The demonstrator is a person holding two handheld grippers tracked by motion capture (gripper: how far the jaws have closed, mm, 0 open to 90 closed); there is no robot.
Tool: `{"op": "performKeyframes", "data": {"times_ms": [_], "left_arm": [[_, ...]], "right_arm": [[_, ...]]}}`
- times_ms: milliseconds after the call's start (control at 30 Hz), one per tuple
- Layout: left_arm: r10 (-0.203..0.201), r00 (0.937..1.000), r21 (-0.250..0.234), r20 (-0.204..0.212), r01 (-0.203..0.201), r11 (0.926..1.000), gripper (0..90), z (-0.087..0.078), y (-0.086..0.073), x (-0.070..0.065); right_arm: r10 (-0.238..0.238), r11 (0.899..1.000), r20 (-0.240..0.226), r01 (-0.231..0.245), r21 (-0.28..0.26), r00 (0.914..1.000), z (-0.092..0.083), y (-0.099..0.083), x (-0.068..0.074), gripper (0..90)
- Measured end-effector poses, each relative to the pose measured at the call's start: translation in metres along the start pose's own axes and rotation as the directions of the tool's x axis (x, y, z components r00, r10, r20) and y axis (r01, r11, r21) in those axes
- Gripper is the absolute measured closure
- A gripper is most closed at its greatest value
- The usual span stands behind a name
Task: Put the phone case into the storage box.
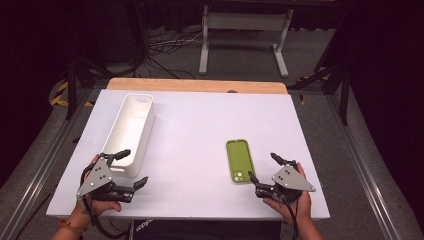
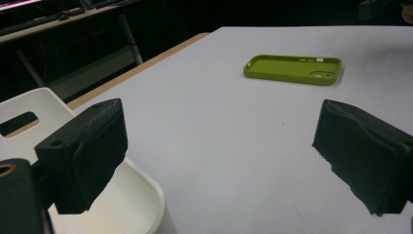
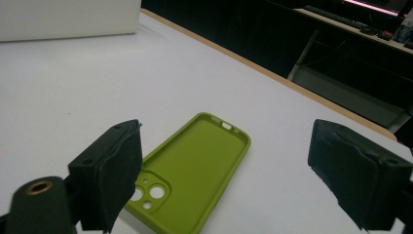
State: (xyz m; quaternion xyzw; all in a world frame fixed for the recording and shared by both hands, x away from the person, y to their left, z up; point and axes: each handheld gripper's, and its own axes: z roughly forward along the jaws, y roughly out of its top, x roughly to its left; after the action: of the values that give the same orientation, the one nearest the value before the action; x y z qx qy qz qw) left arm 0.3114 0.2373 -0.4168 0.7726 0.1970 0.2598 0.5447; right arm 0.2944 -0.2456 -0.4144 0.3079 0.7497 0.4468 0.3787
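A green phone case (image 1: 239,161) lies hollow side up on the white table (image 1: 195,130), right of centre. My right gripper (image 1: 264,169) is just to its right near the front edge, open, nothing between the jaws; in the right gripper view the phone case (image 3: 192,168) lies just beyond the jaws (image 3: 224,180). My left gripper (image 1: 134,167) is at the front left, open and empty, by the near end of a long white bin (image 1: 131,132). In the left gripper view the bin's rim (image 2: 141,190) sits beside the left jaw and the phone case (image 2: 292,68) lies farther off.
The table's wooden far edge (image 1: 197,85) shows behind the white top. Beyond it stand a white metal frame (image 1: 245,35) and cables on the dark floor. Bare tabletop lies between the bin and the phone case.
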Motion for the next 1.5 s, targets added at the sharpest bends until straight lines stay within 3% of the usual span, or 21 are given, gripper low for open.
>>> {"op": "performKeyframes", "data": {"times_ms": [433,567,700,933,1033,1267,1500], "left_arm": [[-0.011,0.9999,0.005,0.002,0.011,0.9999,6.6,-0.001,-0.003,0.000],[-0.005,0.9999,0.013,0.010,0.004,0.9999,6.7,0.000,-0.002,-0.002],[0.001,0.9999,0.015,0.016,-0.001,0.9999,6.6,0.001,-0.002,-0.003],[0.000,0.9997,0.016,0.025,-0.001,0.9999,6.6,0.002,-0.003,-0.002],[0.004,0.9997,0.021,0.023,-0.004,0.9998,6.6,0.003,-0.003,-0.002],[0.010,0.9996,0.033,0.026,-0.010,0.9994,6.7,0.003,-0.005,0.000],[0.004,0.9997,0.041,0.025,-0.005,0.9992,6.7,0.004,-0.007,-0.001]], "right_arm": [[0.011,1.000,0.005,-0.011,0.004,0.9999,0.002,0.005,-0.002,16.8],[0.026,0.999,0.017,-0.027,0.031,0.9995,0.007,0.012,-0.009,36.0],[0.080,0.995,-0.014,-0.079,0.064,0.9967,0.014,0.022,-0.018,56.8],[0.098,0.983,-0.051,-0.088,0.163,0.9939,0.033,0.032,-0.030,83.2],[0.105,0.980,-0.064,-0.093,0.175,0.9924,0.043,0.033,-0.034,90.0],[0.102,0.970,-0.077,-0.081,0.229,0.9918,0.055,0.019,-0.031,90.0],[0.116,0.945,-0.113,-0.075,0.317,0.9868,0.060,-0.004,-0.030,90.0]]}}
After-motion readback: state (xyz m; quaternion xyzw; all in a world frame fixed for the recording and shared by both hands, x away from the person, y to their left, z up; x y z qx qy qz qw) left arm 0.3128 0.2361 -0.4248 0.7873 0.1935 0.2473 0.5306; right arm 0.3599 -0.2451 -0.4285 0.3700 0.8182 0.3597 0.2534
